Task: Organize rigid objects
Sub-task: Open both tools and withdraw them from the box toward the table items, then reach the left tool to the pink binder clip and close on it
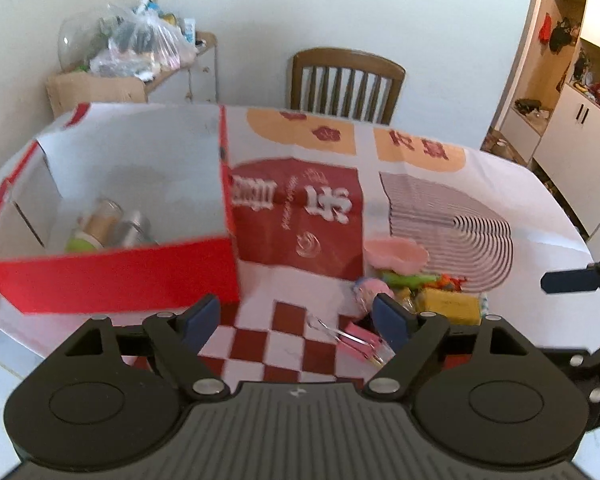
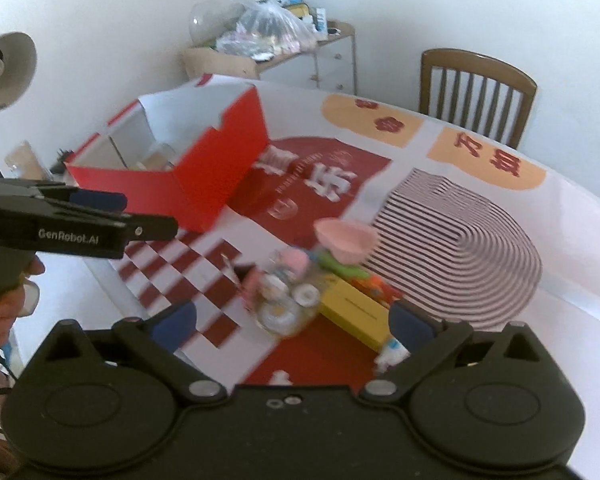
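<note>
A heap of small items lies on the printed table cover: a pink bowl, a yellow box, a pink clip, tape rolls and a small white figure. The red box, white inside, stands to the left with jars lying in it. My left gripper hovers open in front of the box, the clip below its right finger. My right gripper stands open over the heap, holding nothing.
A wooden chair stands behind the table. A side shelf with plastic bags fills the back left corner. A desk lamp rises at the left table edge. White cabinets line the right wall. A hand holds the left gripper's handle.
</note>
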`<action>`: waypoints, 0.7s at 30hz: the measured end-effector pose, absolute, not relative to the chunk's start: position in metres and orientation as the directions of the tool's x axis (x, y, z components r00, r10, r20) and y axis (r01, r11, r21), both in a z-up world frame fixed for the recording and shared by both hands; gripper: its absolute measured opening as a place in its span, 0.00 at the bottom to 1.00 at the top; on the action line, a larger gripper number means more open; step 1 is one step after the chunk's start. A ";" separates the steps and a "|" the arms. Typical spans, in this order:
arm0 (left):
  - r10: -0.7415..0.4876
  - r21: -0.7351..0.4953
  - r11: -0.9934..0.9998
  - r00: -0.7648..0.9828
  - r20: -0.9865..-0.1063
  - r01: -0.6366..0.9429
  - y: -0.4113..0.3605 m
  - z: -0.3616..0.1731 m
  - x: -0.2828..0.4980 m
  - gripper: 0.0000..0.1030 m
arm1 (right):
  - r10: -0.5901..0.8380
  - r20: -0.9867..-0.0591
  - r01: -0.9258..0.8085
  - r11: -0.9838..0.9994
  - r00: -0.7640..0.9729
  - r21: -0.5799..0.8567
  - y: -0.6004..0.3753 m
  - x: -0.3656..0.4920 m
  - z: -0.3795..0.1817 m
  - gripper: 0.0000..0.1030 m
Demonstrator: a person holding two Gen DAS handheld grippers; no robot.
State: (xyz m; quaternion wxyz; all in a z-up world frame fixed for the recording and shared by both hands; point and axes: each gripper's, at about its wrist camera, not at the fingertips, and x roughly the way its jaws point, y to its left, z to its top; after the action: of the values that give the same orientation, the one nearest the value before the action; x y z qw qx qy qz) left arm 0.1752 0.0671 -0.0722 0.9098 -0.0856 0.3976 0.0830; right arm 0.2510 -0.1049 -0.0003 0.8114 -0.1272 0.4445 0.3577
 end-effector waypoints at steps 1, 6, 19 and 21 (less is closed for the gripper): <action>0.074 -0.093 0.973 0.667 -0.741 -0.211 0.063 -0.078 0.177 0.81 | 0.463 -0.815 -0.691 0.714 0.348 0.111 -0.109 0.252 -0.003 1.00; 0.055 -0.070 0.985 0.672 -0.739 -0.157 0.045 -0.100 0.182 0.81 | 0.428 -0.834 -0.689 0.720 0.348 0.082 -0.122 0.264 -0.021 0.99; 0.047 0.007 0.998 0.680 -0.731 -0.062 0.020 -0.138 0.208 0.81 | 0.348 -0.887 -0.690 0.722 0.304 0.047 -0.126 0.303 -0.069 0.93; 0.035 0.007 0.999 0.681 -0.731 -0.044 0.019 -0.141 0.211 0.81 | 0.339 -0.894 -0.692 0.720 0.292 0.047 -0.127 0.306 -0.075 0.92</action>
State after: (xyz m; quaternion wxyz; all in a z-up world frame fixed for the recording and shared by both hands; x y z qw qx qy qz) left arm 0.2114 0.0191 -0.1407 0.9168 -0.0056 0.3988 0.0216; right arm 0.3064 -0.1270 -0.0755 0.7838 -0.1781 0.4957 0.3291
